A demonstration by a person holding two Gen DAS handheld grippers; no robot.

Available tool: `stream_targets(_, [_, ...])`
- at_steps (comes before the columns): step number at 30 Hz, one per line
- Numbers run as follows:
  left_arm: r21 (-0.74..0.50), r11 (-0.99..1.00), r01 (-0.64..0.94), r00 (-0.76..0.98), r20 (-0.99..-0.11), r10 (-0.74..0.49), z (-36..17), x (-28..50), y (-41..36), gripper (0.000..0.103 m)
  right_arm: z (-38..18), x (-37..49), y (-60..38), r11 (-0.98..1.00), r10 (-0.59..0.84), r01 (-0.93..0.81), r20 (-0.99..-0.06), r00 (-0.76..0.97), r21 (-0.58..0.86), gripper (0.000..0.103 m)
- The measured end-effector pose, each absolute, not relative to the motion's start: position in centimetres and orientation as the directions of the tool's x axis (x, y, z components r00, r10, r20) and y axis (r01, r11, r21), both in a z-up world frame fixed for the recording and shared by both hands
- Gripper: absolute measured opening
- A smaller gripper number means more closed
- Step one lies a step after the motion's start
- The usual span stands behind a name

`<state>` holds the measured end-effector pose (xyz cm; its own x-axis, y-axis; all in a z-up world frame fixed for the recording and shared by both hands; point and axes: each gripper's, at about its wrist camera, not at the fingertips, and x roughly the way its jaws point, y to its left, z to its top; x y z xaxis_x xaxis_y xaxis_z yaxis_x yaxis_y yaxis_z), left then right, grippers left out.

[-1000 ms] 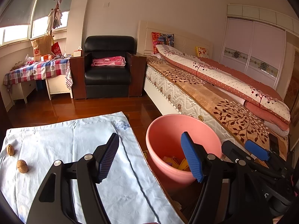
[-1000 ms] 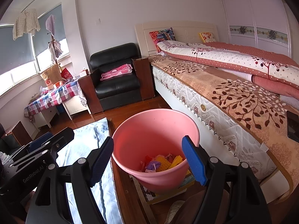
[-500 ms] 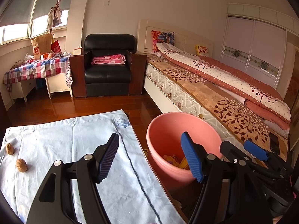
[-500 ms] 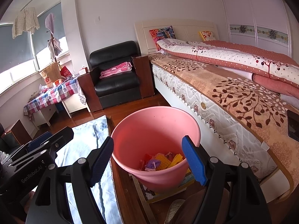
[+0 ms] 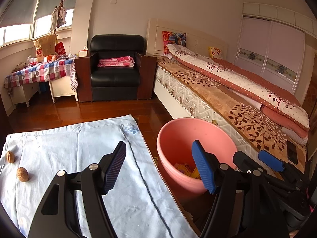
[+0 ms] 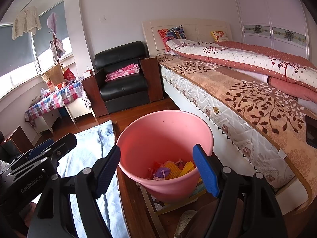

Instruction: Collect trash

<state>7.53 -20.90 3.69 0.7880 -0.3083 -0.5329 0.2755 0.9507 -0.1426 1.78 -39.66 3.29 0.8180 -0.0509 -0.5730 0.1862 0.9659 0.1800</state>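
Observation:
A pink bucket [image 6: 164, 130] stands on the floor between the table and the bed, with coloured scraps of trash [image 6: 172, 170] at its bottom; it also shows in the left wrist view [image 5: 190, 136]. My right gripper [image 6: 156, 170] is open and empty, hovering over the bucket's near rim. My left gripper [image 5: 160, 168] is open and empty above the table's right edge. Two walnuts [image 5: 22, 174] [image 5: 10, 156] lie on the light blue cloth [image 5: 79, 148] at the far left.
A bed [image 5: 227, 91] with quilts runs along the right. A black armchair [image 5: 115, 75] and a checked-cloth side table [image 5: 41, 71] stand at the back. A phone [image 6: 311, 130] lies on the bed edge. Wooden floor lies beyond the table.
Both views have drifted slightly; the left gripper has shifted a little so the walnuts sit lower left. Both grippers stay open and empty.

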Motion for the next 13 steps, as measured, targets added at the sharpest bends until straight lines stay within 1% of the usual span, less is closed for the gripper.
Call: stream_targets(13, [-0.152,0.952,0.264,0.775,-0.555,-0.303,3.25,7.75,-20.51,0.069,3.03,1.89,-39.49,0.967,-0.047,0.183,-0.58,0.813,0.177,0.074])
